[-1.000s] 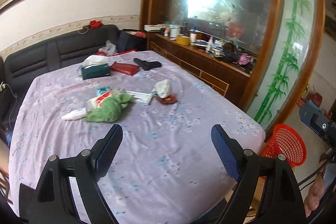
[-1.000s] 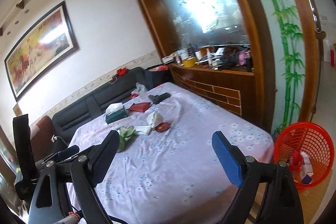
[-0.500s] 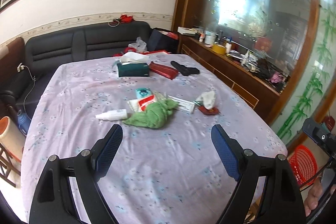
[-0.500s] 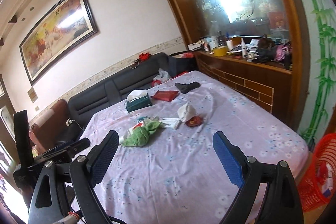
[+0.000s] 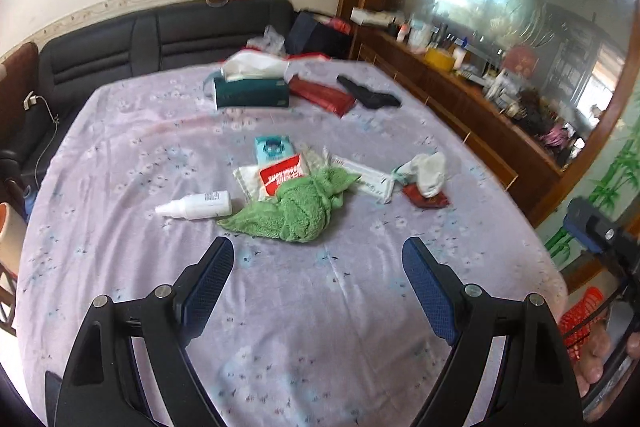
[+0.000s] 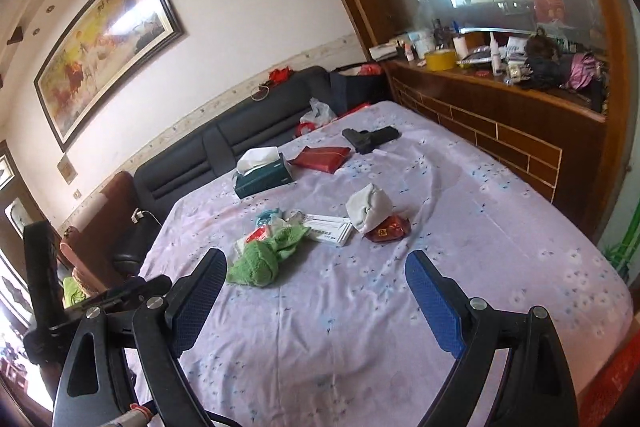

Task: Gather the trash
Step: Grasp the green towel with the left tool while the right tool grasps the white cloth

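View over a table covered with a lilac flowered cloth [image 5: 120, 155], with a cluster of litter at its middle, described left to right as seen from the left wrist. The left gripper [image 5: 318, 267] stands wide open with nothing between its jaws, above bare cloth short of the cluster; the right gripper [image 6: 316, 277], seen from its own wrist, is likewise wide open and empty, above the near part of the table. Leftmost in the cluster lies a small white spray bottle [image 5: 196, 207] on its side: probably light, rigid and smooth, so inclined to roll or slip; best taken across the middle of its barrel. Just beside it a crumpled green towel [image 5: 296, 211] overlaps a red-and-white packet [image 5: 280, 175], beyond which lies a teal packet [image 5: 273, 148]. The towel is soft and will bunch under the pads, so a pinch on its highest fold should serve; the packets are thin, flat and pliable, and are easier to lift by a free edge than from above. Next comes a flat white box [image 5: 362, 177], light and crushable, to be gripped across its narrow width. Rightmost, a wad of white tissue [image 5: 430, 171] rests on a dark red wrapper [image 5: 426, 199]; both are nearly weightless and yield readily. A red basket [image 5: 578, 327] shows at the right edge, below the table's rim, and is judged the likely receptacle.
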